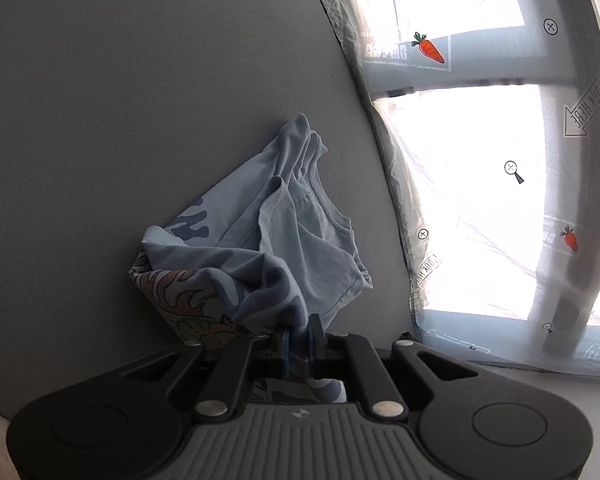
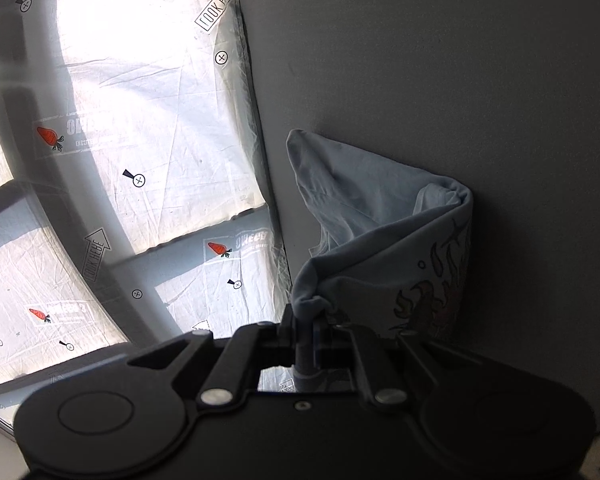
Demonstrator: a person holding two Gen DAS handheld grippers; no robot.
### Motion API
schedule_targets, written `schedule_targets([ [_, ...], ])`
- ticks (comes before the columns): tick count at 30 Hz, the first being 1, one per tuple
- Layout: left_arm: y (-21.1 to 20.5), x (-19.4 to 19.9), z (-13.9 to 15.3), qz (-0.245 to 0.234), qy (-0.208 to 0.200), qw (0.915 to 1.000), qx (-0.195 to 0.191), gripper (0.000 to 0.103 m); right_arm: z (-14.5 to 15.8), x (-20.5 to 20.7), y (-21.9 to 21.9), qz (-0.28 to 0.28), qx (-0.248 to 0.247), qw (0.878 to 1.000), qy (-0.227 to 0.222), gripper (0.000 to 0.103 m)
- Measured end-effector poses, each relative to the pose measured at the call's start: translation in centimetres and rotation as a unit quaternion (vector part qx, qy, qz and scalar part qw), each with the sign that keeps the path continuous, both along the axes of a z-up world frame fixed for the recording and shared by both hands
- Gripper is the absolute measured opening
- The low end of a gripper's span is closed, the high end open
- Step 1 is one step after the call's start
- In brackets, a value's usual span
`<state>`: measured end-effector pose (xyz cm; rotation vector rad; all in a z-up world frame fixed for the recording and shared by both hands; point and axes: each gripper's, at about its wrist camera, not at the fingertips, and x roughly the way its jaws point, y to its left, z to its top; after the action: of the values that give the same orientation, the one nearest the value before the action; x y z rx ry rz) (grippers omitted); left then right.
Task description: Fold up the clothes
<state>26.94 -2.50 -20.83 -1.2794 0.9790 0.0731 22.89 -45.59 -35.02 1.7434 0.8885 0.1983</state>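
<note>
A light blue T-shirt [image 1: 284, 236] with a dark and orange flame print hangs bunched between my two grippers over a grey surface [image 1: 120, 120]. My left gripper [image 1: 299, 340] is shut on a bunched edge of the shirt. My right gripper [image 2: 309, 322] is shut on another bunched edge of the same shirt [image 2: 380, 216]. The shirt's far tip touches or nears the grey surface in both views. The sleeve and hem fall in loose folds.
The grey surface ends at an edge beside a crinkled white sheet [image 1: 460, 184] printed with carrots, arrows and magnifier marks; it also shows in the right wrist view [image 2: 140, 100]. Bright light and grey bar shadows fall across the sheet.
</note>
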Motion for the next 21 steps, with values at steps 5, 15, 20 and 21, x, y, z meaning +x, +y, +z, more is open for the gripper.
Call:
schedule_targets([
  [5,0.4,4.6,-0.2,0.003,0.000,1.0000,0.002,0.009,-0.1,4.5,1.0,-0.012,0.018,1.000,0.005,0.008],
  [15,1.4,14.6,-1.7,0.006,0.009,0.9999,0.004,0.009,-2.4,14.7,1.9,-0.023,0.023,0.999,0.035,0.008],
  [20,2.2,20.1,-4.4,0.008,0.030,0.9995,0.008,0.009,-4.8,19.7,2.7,-0.026,0.022,0.997,0.064,0.008],
  [21,2.3,20.8,-5.0,0.010,0.034,0.9993,0.008,0.010,-5.3,20.5,2.8,-0.025,0.022,0.997,0.070,0.008],
])
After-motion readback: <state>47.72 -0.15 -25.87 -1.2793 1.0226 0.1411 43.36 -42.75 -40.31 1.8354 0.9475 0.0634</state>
